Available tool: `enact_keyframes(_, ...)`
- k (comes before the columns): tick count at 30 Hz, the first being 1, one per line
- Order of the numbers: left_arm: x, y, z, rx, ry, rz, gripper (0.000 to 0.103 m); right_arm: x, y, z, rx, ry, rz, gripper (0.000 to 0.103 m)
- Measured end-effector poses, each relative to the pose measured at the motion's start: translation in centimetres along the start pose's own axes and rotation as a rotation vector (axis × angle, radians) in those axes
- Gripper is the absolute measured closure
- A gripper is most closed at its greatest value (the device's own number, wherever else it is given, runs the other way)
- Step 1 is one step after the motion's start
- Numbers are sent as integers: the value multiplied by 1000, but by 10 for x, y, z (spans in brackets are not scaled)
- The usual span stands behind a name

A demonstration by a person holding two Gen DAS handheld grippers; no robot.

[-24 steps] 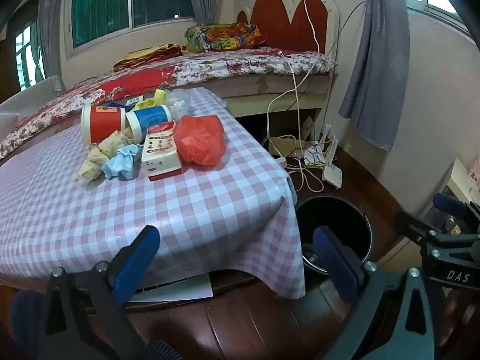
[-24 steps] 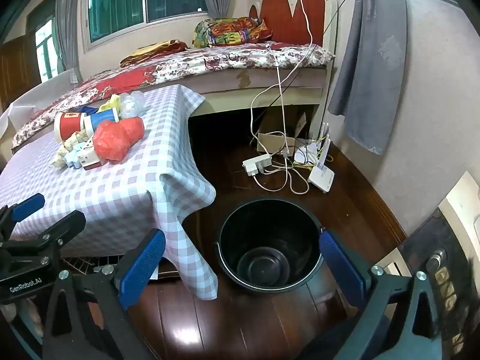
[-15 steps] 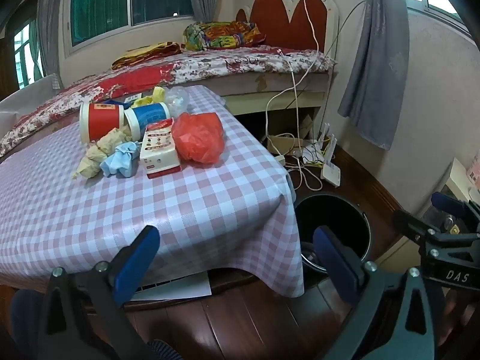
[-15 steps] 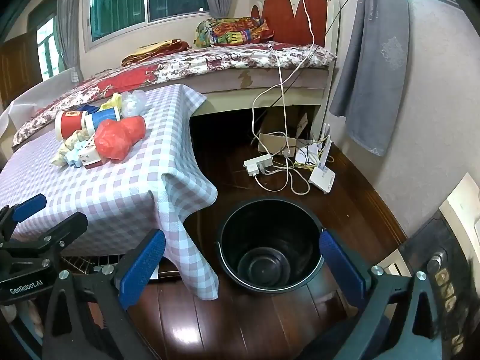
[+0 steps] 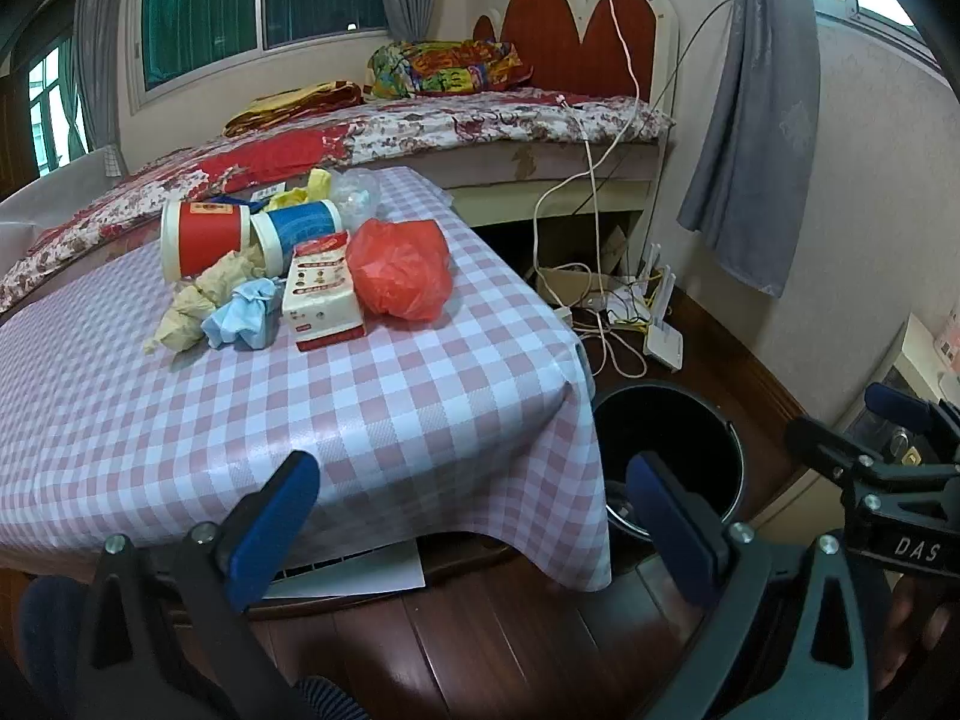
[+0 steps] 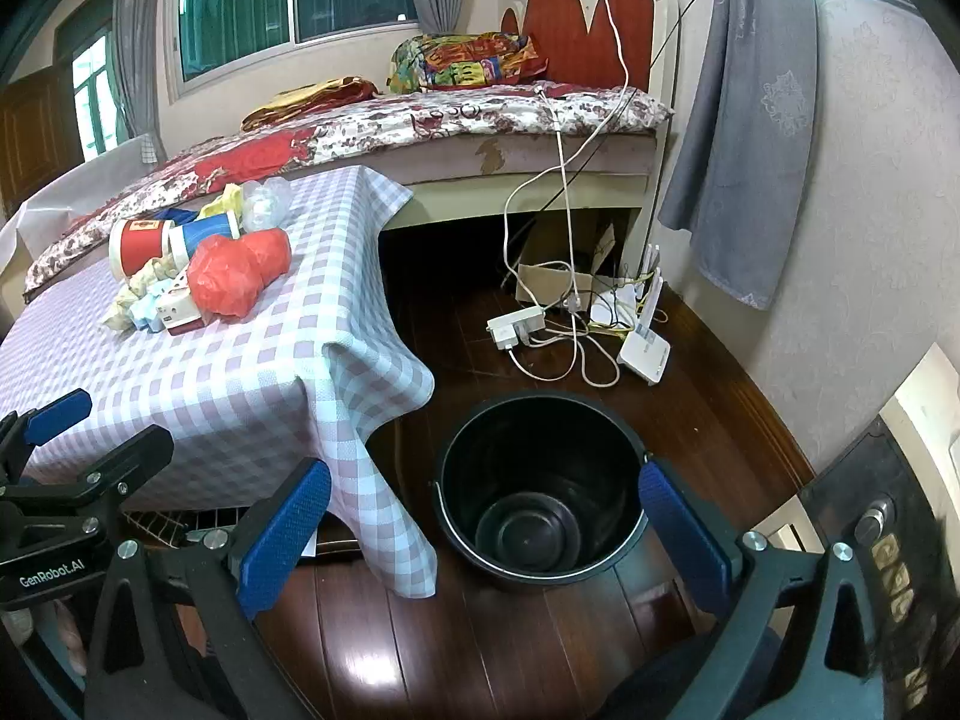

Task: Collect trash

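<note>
Left wrist view: the trash pile (image 5: 300, 276) lies heaped on the tabletop (image 5: 360, 408), up and left of the black bin (image 6: 543, 489), which looks empty, so collecting seems unstarted. Left claw (image 5: 468, 510) and right claw (image 6: 483, 531) both gape wide, holding nothing.

A counter (image 5: 420, 408) draped in a pink-and-white checked cloth carries a cluster of trash near its far side: a red cup (image 5: 201, 237) and a blue cup (image 5: 300, 234) lying on their sides, a red plastic bag (image 5: 399, 270), a white carton (image 5: 324, 294), a blue mask (image 5: 243, 321) and crumpled beige paper (image 5: 192, 306). On the wooden floor (image 6: 480, 648) beside the counter stands a black bucket (image 6: 540, 486), with a power strip (image 6: 516, 327) and a router (image 6: 645, 354) farther back.
</note>
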State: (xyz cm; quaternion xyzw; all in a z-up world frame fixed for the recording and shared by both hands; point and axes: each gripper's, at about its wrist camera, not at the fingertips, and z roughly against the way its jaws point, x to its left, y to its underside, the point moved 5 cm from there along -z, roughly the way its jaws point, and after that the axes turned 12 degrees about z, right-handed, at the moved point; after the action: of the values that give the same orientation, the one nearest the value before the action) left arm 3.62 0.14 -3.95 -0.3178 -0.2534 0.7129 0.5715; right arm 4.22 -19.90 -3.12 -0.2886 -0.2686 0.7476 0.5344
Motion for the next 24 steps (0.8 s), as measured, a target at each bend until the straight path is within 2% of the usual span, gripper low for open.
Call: enact_keyframes(24,7,1,1,4,0,10,0,4,1,0,-1,2,2,0)
